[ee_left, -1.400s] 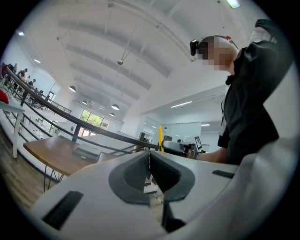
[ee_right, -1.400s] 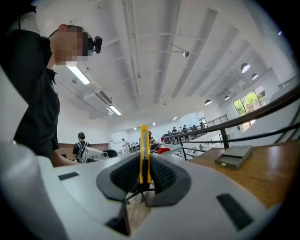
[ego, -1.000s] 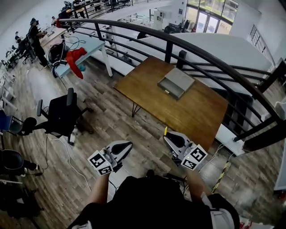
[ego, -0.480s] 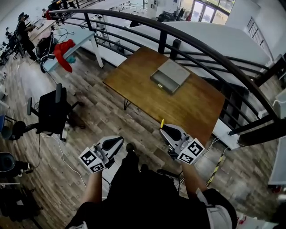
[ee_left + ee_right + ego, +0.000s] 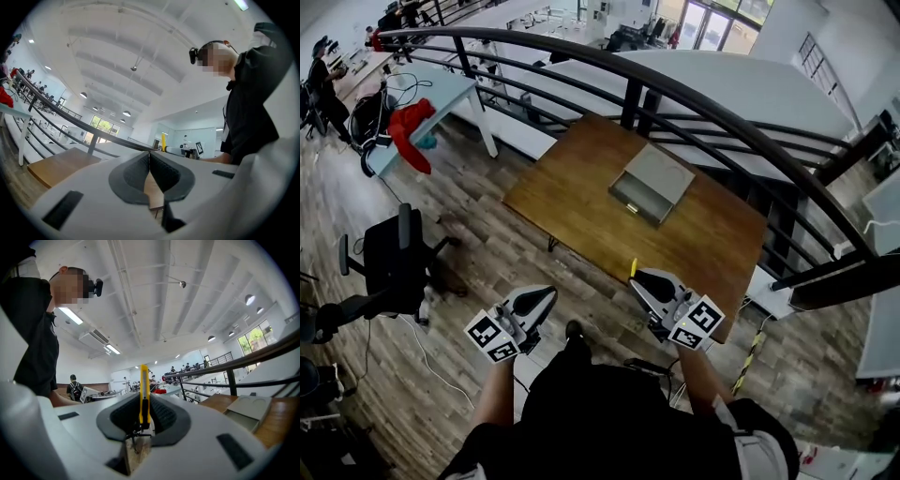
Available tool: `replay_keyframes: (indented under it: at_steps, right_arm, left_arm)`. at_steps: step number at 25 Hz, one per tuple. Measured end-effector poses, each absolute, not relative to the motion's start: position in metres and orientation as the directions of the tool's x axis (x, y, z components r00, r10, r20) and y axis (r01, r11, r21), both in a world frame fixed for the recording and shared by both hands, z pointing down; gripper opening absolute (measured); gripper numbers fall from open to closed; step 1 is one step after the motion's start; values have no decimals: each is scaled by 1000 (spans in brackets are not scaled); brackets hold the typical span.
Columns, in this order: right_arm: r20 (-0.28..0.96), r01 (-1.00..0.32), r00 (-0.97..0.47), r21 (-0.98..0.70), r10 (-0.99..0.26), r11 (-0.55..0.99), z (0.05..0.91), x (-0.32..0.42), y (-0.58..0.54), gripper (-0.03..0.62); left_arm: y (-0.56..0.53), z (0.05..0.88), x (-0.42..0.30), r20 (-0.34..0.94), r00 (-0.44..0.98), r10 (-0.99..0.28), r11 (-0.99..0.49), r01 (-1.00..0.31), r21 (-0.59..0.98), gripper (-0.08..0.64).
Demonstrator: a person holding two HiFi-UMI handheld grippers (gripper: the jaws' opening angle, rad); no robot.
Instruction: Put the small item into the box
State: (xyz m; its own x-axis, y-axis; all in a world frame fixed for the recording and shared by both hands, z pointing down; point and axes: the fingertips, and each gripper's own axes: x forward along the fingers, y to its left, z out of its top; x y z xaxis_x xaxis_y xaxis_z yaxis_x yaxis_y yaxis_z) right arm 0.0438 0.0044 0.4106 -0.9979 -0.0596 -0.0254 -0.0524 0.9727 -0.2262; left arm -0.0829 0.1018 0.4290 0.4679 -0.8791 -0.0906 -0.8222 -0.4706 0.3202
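Note:
A grey open box (image 5: 652, 182) lies on a brown wooden table (image 5: 572, 202) ahead of me; the right gripper view shows the box (image 5: 248, 411) at lower right. My right gripper (image 5: 635, 277) is held short of the table's near edge, shut on a thin yellow small item (image 5: 633, 268) that sticks up past its jaws (image 5: 143, 390). My left gripper (image 5: 546, 295) hangs over the wooden floor to the left, its pads (image 5: 157, 171) pressed together with nothing between them. From the left gripper view the yellow item (image 5: 163, 140) shows in the distance.
A dark curved railing (image 5: 675, 89) runs behind the table. A black office chair (image 5: 394, 258) stands on the floor at left, and a pale blue desk (image 5: 441, 94) with a red cloth (image 5: 412, 127) is further back. A striped post (image 5: 750, 352) stands near the table's right end.
The table and box have come closer and lower in the head view as I walk toward them. Both grippers keep the same pose, the right still holding the yellow item.

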Motion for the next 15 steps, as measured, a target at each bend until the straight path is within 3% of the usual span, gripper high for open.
replay_keyframes:
  at_steps: [9,15]
  right_arm:
    - [-17,-115,-992,-210,-122,971,402,-43,-52,72]
    - [-2,-154,-988,-212,-158,965,402,-56,-78,72]
  left_arm:
    - [34,435,-166,-105,538,-836,-539,-769,343,17]
    - [9,433,-184,-109,557,-823,-556,-753,351,17]
